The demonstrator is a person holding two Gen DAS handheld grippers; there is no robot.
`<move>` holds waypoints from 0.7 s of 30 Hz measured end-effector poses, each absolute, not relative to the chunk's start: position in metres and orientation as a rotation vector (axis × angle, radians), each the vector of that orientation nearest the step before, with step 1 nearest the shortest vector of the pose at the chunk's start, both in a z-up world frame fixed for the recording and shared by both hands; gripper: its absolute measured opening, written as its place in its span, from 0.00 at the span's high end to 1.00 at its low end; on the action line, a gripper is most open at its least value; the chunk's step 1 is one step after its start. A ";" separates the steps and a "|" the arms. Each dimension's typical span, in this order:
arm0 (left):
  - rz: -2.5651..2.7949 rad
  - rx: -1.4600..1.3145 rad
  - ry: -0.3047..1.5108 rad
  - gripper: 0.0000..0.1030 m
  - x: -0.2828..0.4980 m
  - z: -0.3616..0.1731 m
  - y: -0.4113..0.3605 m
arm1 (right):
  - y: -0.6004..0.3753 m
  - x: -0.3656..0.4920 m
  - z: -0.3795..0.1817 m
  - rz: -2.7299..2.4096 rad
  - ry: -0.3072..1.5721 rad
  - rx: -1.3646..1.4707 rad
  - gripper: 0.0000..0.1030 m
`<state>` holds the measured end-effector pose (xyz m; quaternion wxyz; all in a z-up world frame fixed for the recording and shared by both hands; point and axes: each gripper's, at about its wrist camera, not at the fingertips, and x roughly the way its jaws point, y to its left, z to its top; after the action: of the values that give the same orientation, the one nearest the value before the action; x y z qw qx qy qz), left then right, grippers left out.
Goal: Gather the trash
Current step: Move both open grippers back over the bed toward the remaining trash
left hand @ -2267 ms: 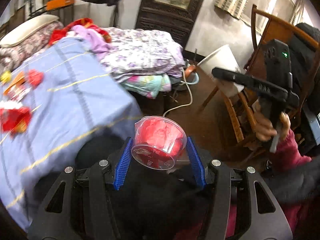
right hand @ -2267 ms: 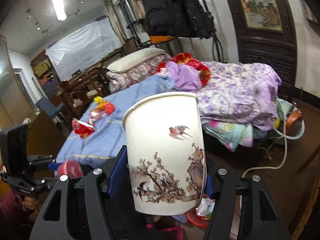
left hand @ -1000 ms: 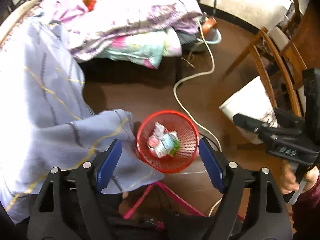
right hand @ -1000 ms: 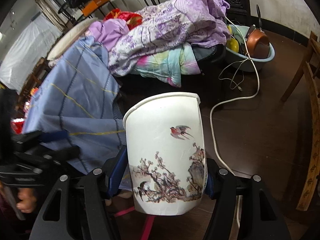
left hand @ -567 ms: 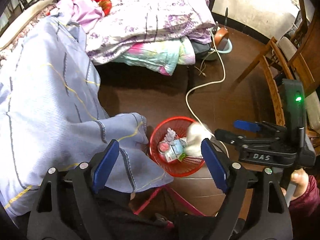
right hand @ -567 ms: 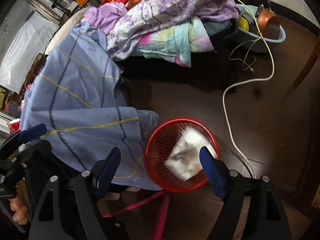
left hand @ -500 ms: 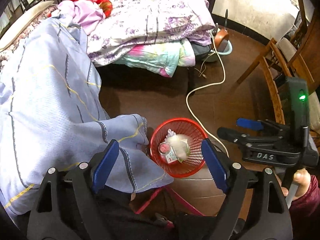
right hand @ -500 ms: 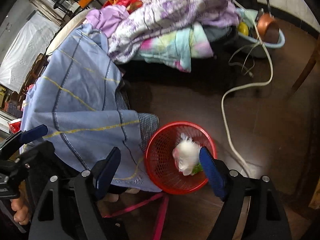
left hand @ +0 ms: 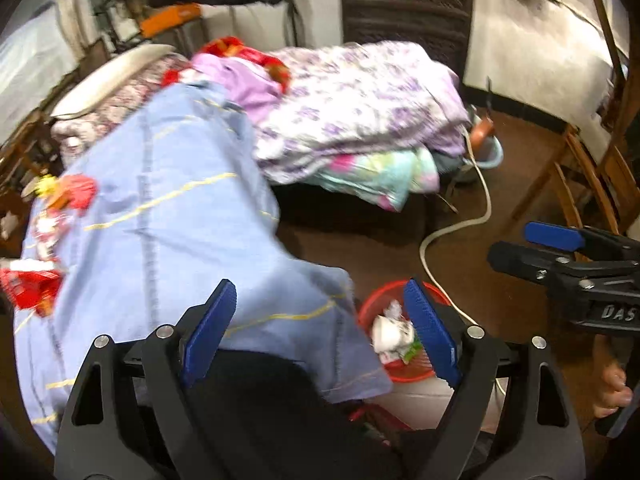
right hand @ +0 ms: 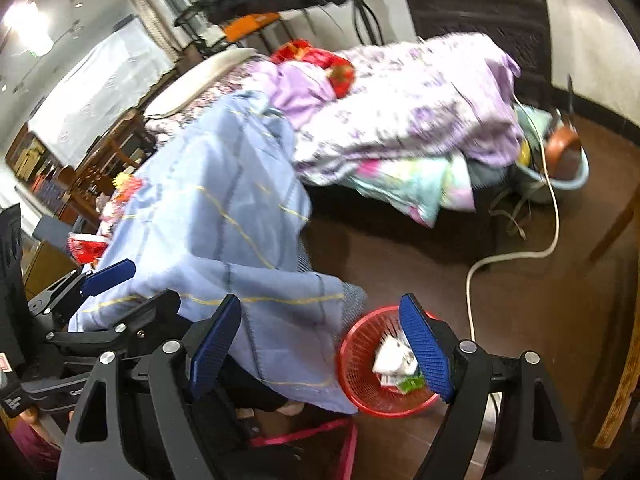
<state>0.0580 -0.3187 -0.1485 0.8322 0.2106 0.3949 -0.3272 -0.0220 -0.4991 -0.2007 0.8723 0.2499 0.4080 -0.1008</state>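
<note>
A red mesh trash basket stands on the brown floor by the hanging corner of a blue tablecloth; it also shows in the right wrist view. A white paper cup and small wrappers lie in it, also seen in the right wrist view. Red and yellow snack wrappers lie on the cloth at the left, with more red wrappers nearer; some show in the right wrist view. My left gripper is open and empty. My right gripper is open and empty above the basket.
A bed with purple floral quilts is behind the table. A white cable runs over the floor. A blue basin with a copper pot sits by the bed. Wooden chairs stand at the right.
The left gripper let a red plastic cup go, then the right gripper dropped the white paper cup into the basket. Both cameras have since tilted up toward the table and bed.
</note>
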 end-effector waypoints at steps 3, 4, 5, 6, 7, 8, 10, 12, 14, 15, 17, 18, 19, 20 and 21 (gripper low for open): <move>-0.651 0.406 0.805 0.17 0.062 -0.137 -0.293 | -0.483 -0.016 -0.181 -0.185 0.826 0.494 0.22; -0.637 0.393 0.798 0.17 0.064 -0.133 -0.285 | -0.478 -0.014 -0.175 -0.177 0.818 0.486 0.22; -0.626 0.380 0.793 0.17 0.065 -0.131 -0.278 | -0.470 -0.011 -0.168 -0.167 0.811 0.473 0.22; -0.615 0.363 0.787 0.17 0.067 -0.127 -0.268 | -0.462 -0.008 -0.161 -0.157 0.804 0.459 0.22; -0.604 0.349 0.781 0.17 0.068 -0.124 -0.260 | -0.456 -0.006 -0.156 -0.151 0.801 0.451 0.22; -0.595 0.338 0.776 0.17 0.069 -0.122 -0.252 | -0.447 -0.002 -0.150 -0.141 0.795 0.437 0.22; -0.575 0.306 0.767 0.16 0.072 -0.116 -0.233 | -0.432 0.003 -0.141 -0.127 0.790 0.415 0.21; -0.555 0.277 0.757 0.15 0.074 -0.110 -0.216 | -0.413 0.011 -0.130 -0.102 0.781 0.389 0.19; -0.531 0.253 0.747 0.15 0.077 -0.107 -0.200 | -0.397 0.017 -0.122 -0.080 0.771 0.369 0.17; -0.516 0.241 0.741 0.14 0.080 -0.105 -0.192 | -0.388 0.021 -0.117 -0.071 0.766 0.360 0.17; -0.492 0.218 0.738 0.14 0.087 -0.103 -0.176 | -0.373 0.030 -0.111 -0.051 0.760 0.349 0.16; -0.485 0.209 0.740 0.13 0.090 -0.102 -0.172 | -0.365 0.035 -0.110 -0.049 0.762 0.347 0.16; -0.472 0.194 0.744 0.13 0.095 -0.103 -0.163 | -0.360 0.040 -0.109 -0.050 0.765 0.346 0.15; -0.460 0.180 0.749 0.13 0.100 -0.103 -0.155 | -0.350 0.048 -0.109 -0.037 0.774 0.341 0.15; -0.446 0.163 0.755 0.13 0.106 -0.104 -0.145 | -0.344 0.052 -0.109 -0.031 0.779 0.336 0.15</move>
<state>0.1062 -0.1452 -0.1037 0.9022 0.0786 0.3650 -0.2159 0.0522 -0.3444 -0.1089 0.9112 0.1630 0.3780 -0.0150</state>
